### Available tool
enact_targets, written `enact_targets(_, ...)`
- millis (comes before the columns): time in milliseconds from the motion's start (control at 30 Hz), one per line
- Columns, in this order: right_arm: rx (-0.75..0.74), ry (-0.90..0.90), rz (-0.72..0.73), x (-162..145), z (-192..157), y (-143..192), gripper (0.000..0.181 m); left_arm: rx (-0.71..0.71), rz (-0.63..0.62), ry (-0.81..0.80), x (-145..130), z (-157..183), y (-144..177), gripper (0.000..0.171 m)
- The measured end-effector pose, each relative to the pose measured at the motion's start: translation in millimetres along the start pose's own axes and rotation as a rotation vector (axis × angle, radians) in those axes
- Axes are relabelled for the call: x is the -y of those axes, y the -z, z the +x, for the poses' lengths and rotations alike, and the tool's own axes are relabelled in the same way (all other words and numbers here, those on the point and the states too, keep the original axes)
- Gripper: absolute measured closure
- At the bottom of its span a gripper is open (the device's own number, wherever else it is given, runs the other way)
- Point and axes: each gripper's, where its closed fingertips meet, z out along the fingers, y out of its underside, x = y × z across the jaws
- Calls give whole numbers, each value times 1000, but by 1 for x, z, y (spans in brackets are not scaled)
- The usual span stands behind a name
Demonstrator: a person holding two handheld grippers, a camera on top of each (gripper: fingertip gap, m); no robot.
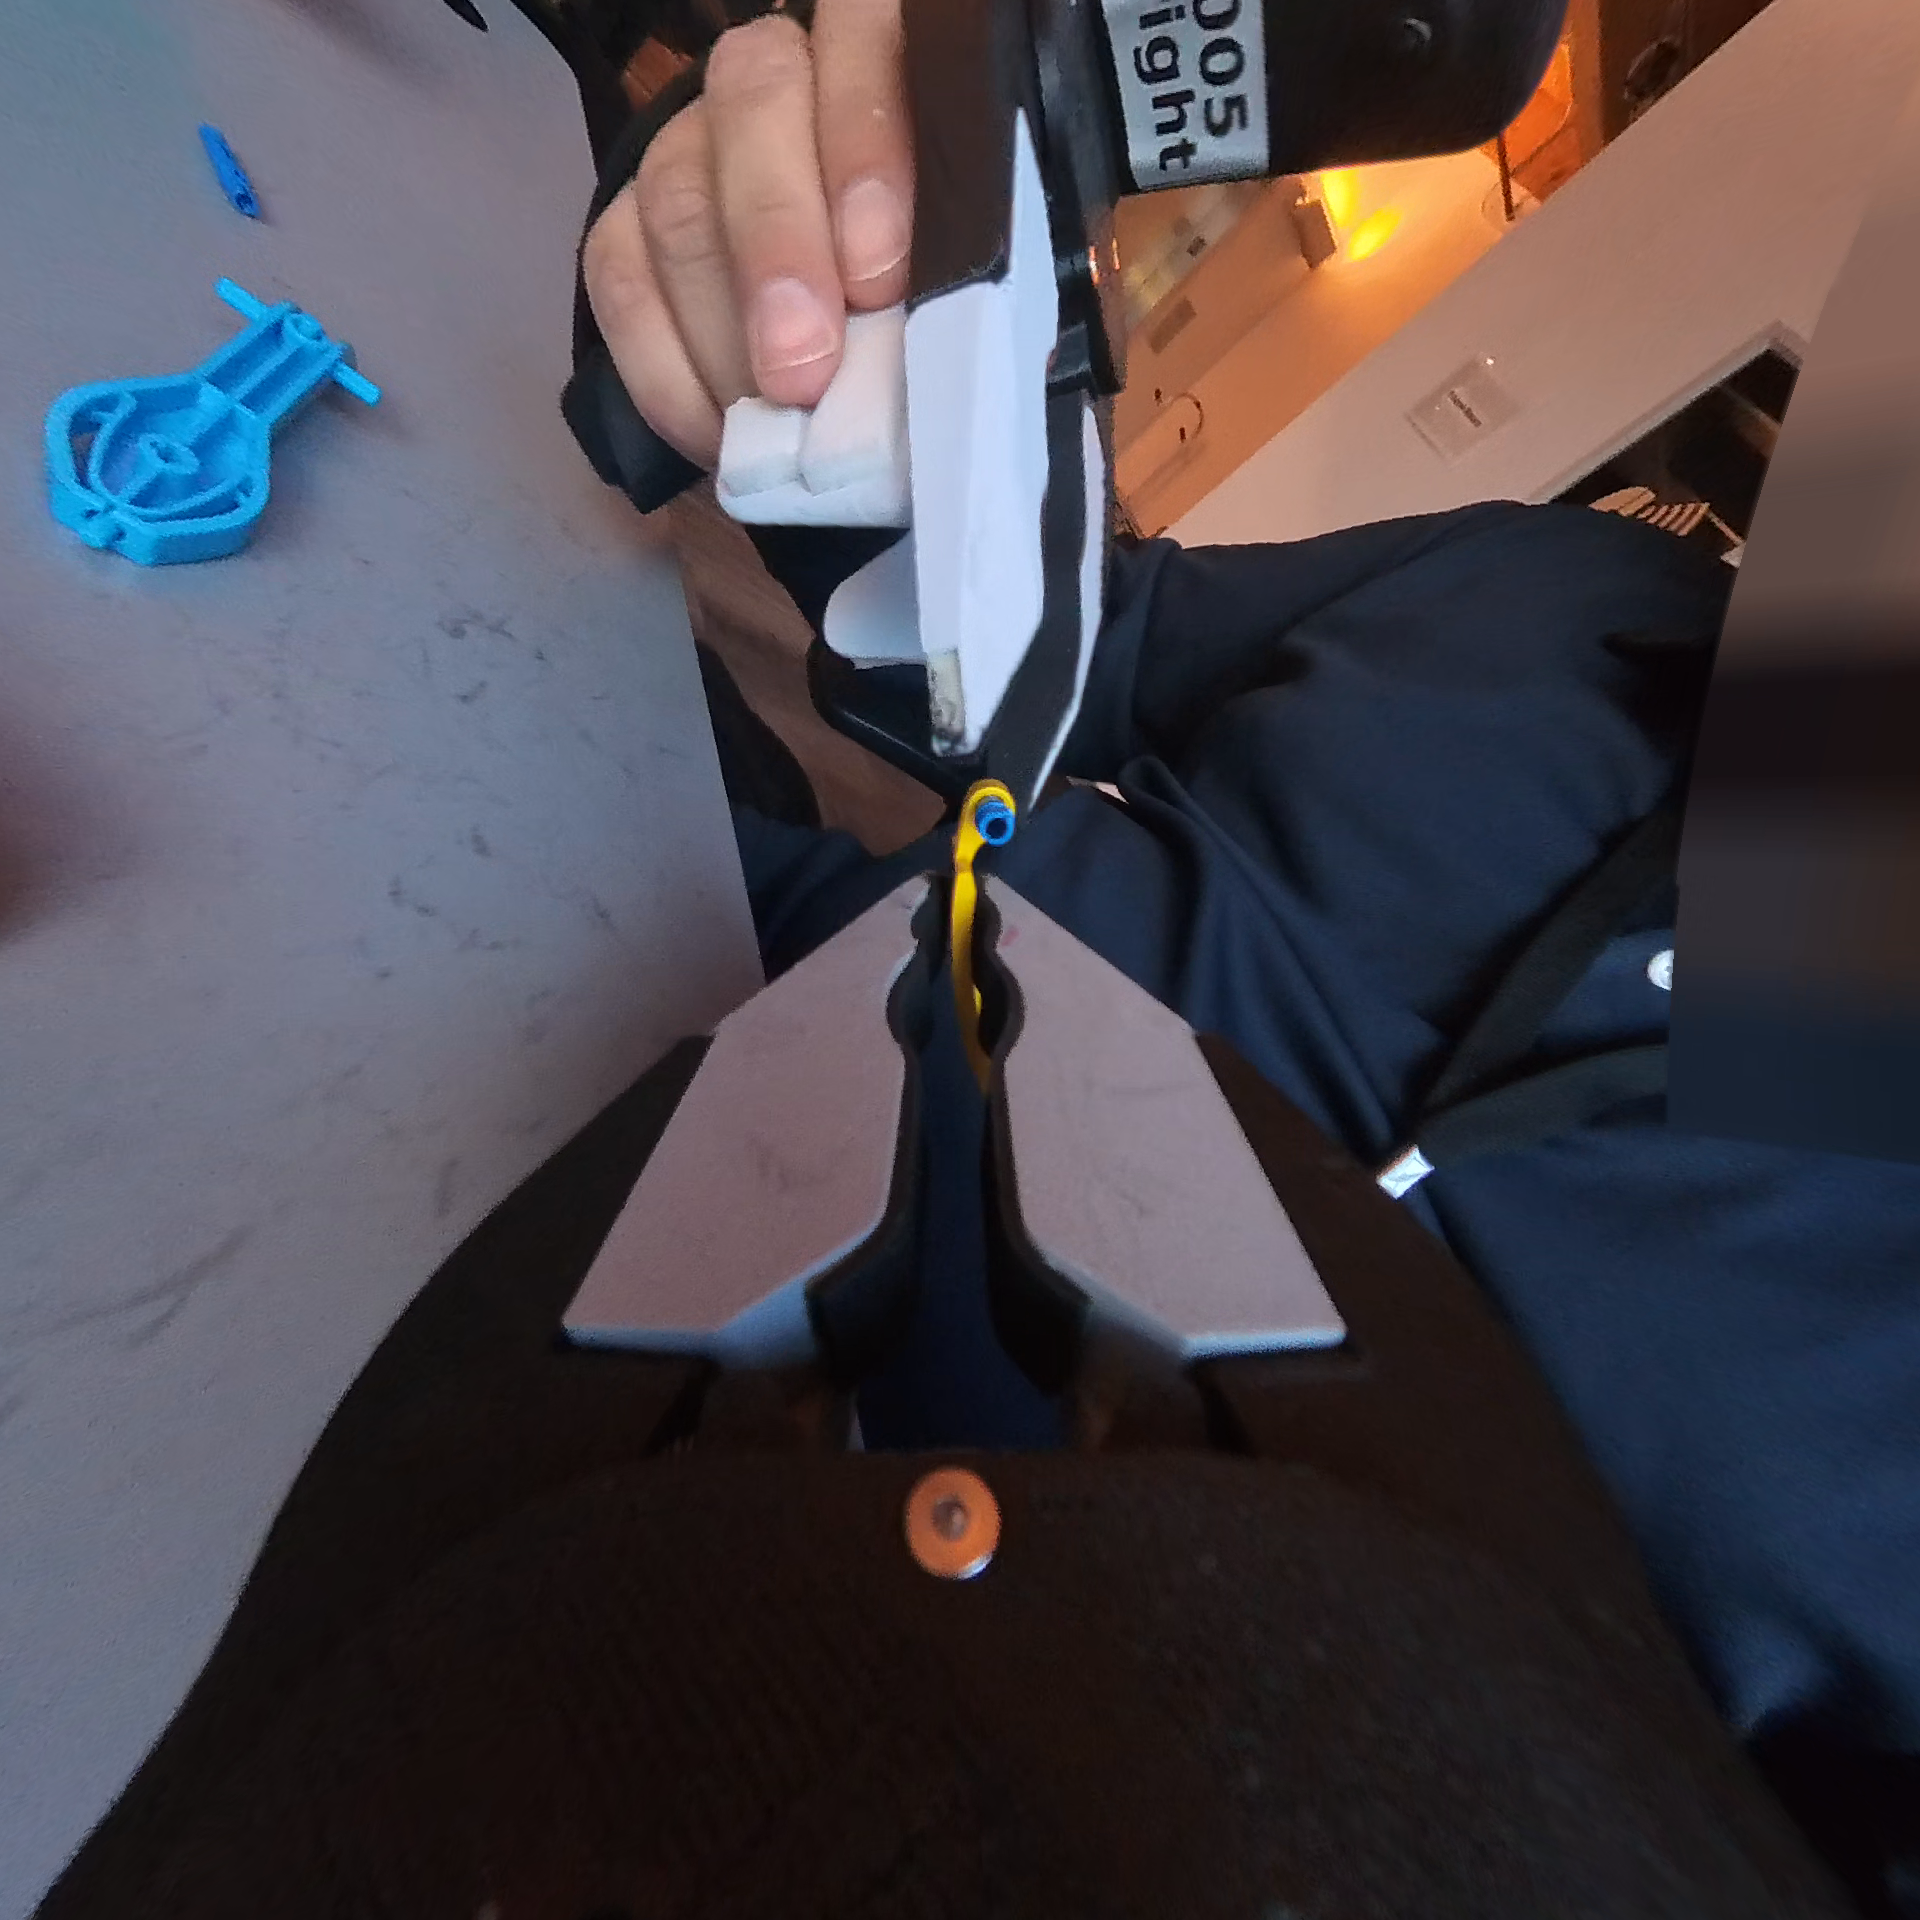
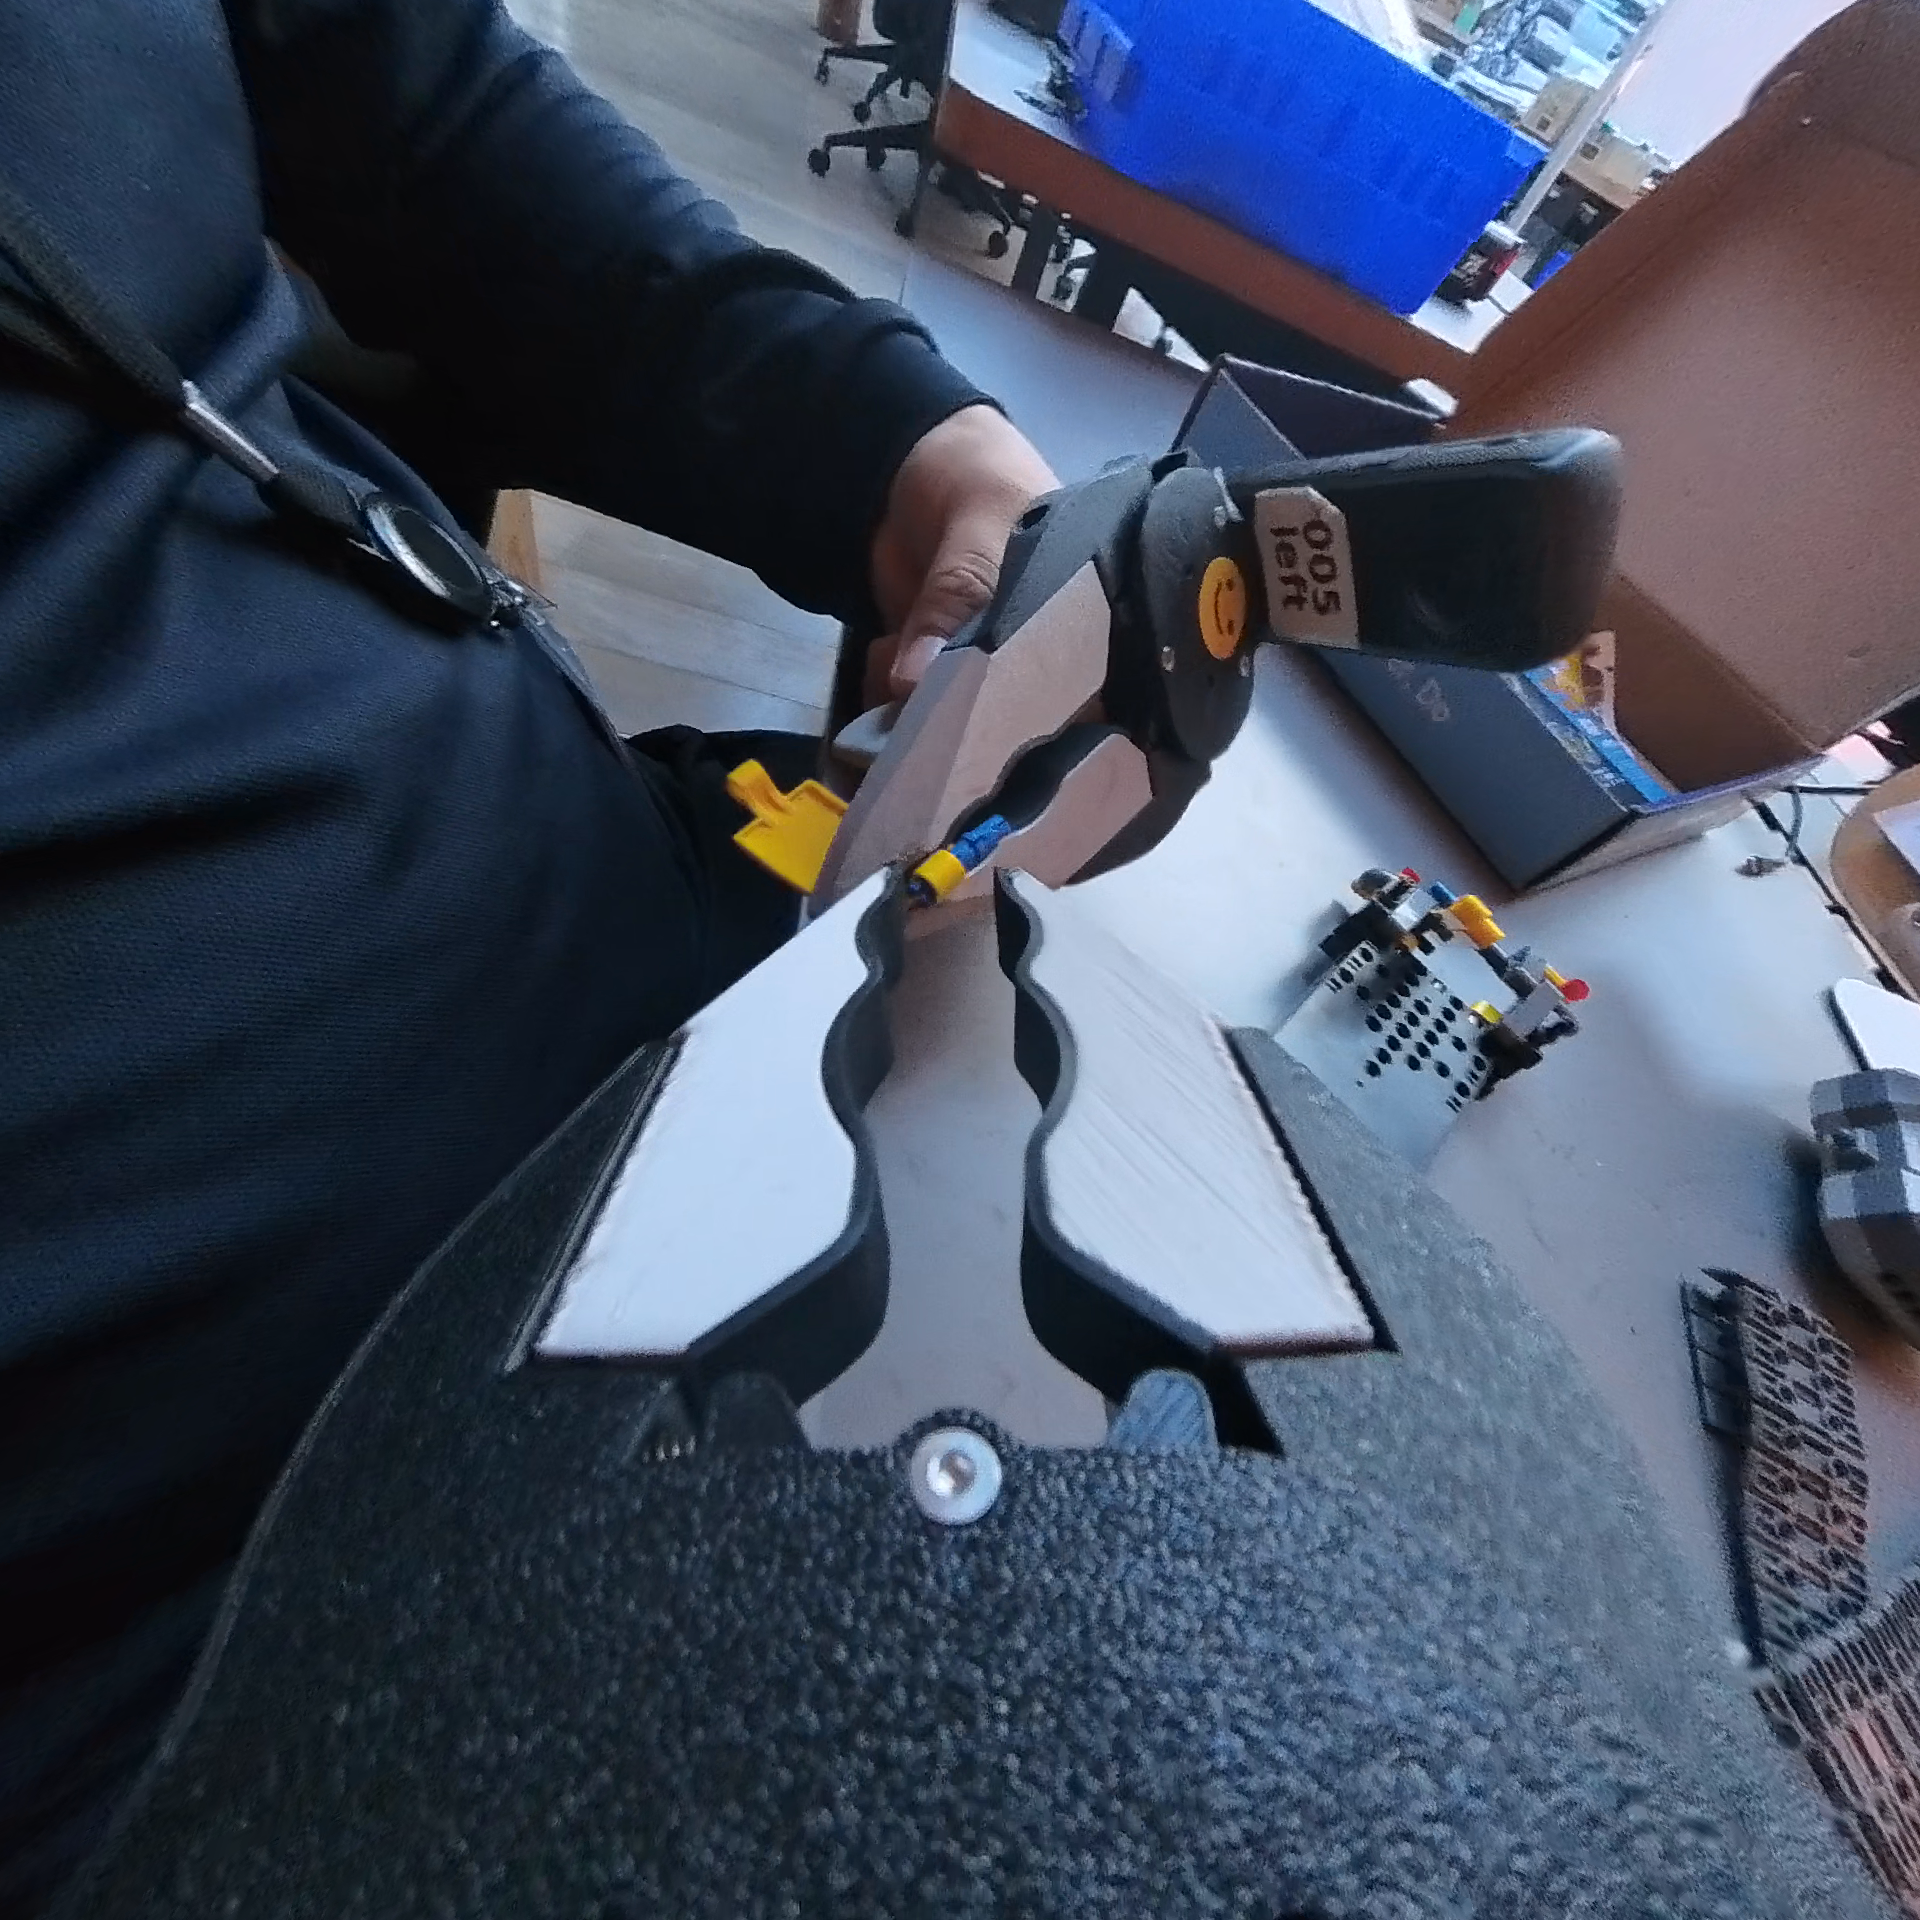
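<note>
Left wrist view: left gripper (image 1: pixel 956 894) pinches yellow piece (image 1: pixel 966 914).

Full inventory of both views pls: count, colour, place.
flat yellow plastic part: 1, yellow, clamped in left claw
short blue plastic pin: 1, blue, in the yellow part's end loop
round-ended blue plastic frame: 1, blue, on grey table
loose blue plastic peg: 1, blue, table, beyond the frame
perforated grey metal plate with brick assembly: 1, grey, table
left claw: 1, black-silver, shut
right claw: 1, black-silver, open, tips at the pin
hand: 1, gripping right claw's handle
</note>
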Motion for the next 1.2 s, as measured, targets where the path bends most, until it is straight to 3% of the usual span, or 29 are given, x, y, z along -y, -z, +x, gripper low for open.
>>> enact_targets(133,44,17,0,-5,-7,-5,172,-11,-51,2,-7,1,-7,170)
enact_targets(267,65,-177,-6,-11,2,-2,160,18,-29,20,-4,-4,-4,171)
enact_targets(433,112,-342,4,-9,3,-5,162,118,-25,-2,-2,-15,0,171)
enact_targets(500,121,-356,-35,-17,2,-10,173,150,-56,-10,-6,-18,-2,170)
enact_targets(633,65,-372,-67,-28,9,-10,175,247,-97,-25,-11,-31,0,170)
enact_targets(767,48,-472,-64,-36,18,-7,175,343,-57,-59,0,-40,13,170)
enact_targets(933,30,-513,-69,-44,23,-4,176,539,-73,-216,6,-55,20,171)
enact_targets(1067,25,-507,-71,-43,23,-7,178,696,-177,-312,1,-67,24,170)
enact_targets(1200,4,-444,-114,-48,21,-9,173,687,-186,-308,-1,-65,21,171)
